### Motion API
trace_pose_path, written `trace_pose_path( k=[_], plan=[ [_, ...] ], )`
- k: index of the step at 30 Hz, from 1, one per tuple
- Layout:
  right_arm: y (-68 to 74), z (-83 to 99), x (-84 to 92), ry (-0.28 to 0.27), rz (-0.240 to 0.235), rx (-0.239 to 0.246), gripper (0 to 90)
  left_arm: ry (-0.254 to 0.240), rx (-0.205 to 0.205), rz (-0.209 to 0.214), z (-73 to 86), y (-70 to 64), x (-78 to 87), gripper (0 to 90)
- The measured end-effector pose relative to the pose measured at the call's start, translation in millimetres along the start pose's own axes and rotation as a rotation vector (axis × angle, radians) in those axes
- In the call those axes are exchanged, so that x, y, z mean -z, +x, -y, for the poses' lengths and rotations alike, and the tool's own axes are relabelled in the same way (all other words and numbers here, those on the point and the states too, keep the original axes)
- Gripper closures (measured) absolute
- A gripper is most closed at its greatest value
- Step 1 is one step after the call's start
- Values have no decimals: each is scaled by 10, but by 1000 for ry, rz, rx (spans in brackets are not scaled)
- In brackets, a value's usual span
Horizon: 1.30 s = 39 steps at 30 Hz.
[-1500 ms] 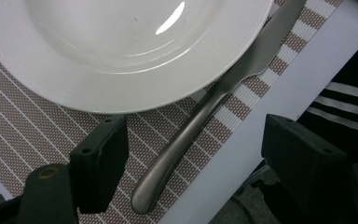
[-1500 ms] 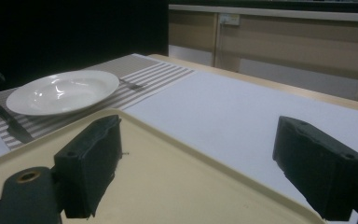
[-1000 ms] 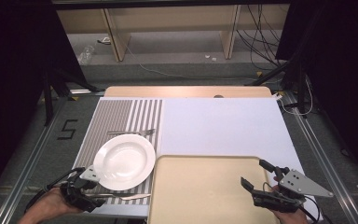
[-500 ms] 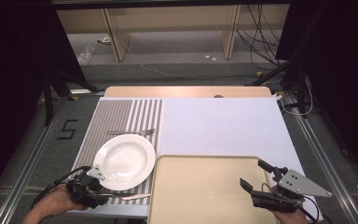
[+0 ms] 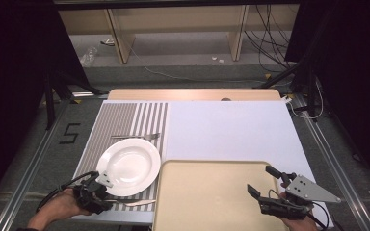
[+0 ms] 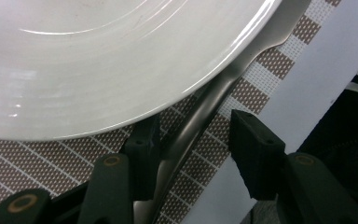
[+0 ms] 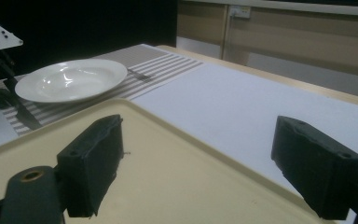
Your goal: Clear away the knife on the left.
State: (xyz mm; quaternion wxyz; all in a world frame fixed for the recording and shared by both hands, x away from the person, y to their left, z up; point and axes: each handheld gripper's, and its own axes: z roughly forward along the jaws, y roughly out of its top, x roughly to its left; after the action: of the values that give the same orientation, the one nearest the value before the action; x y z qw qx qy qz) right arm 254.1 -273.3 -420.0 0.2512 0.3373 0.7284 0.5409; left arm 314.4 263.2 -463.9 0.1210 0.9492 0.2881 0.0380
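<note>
Tray (image 5: 207, 192): beige, shallow-rimmed, under the right hand-held gripper (image 5: 265, 185), well right of the left one.
White mat (image 5: 231, 130): beyond the tray, farther out from both.
Fork (image 5: 137, 136): on the stripes, past the plate's far rim.
Tabletop (image 5: 192, 94): pale wood strip showing at the far edge.
Floor mark "5" (image 5: 70, 134): left of the mats.
Cables (image 5: 270, 45): on the floor, far beyond.

Left tongs (image 6: 191, 149) closing around knife (image 6: 200, 121) beside plate (image 6: 98, 60).
</note>
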Motion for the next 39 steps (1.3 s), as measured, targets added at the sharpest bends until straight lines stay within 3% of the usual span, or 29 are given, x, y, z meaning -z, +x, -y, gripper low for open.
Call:
trace_pose_path(
  k=[3,8,15,18,24,28,33,39],
  plan=[
    [3,0,-1,2,4,6,178,15,-33,-2,-27,-30,-1,570],
    [3,1,-1,-1,5,3,179,42,-44,-7,-60,-72,-1,631],
    [7,2,-2,11,7,13,186,82,-96,-19,-116,-116,-9,668],
    [7,3,-3,16,10,15,186,104,-141,-10,-118,-138,-7,693],
    [8,1,1,18,13,16,186,128,-181,8,-138,-138,-6,750],
    [8,2,-5,20,13,17,187,135,-223,-7,-148,-180,-10,782],
    [6,2,-4,20,17,14,188,152,-226,-24,-168,-208,-9,792],
    [0,4,-5,21,23,12,192,145,-210,-2,-154,-167,1,795]
  ],
)
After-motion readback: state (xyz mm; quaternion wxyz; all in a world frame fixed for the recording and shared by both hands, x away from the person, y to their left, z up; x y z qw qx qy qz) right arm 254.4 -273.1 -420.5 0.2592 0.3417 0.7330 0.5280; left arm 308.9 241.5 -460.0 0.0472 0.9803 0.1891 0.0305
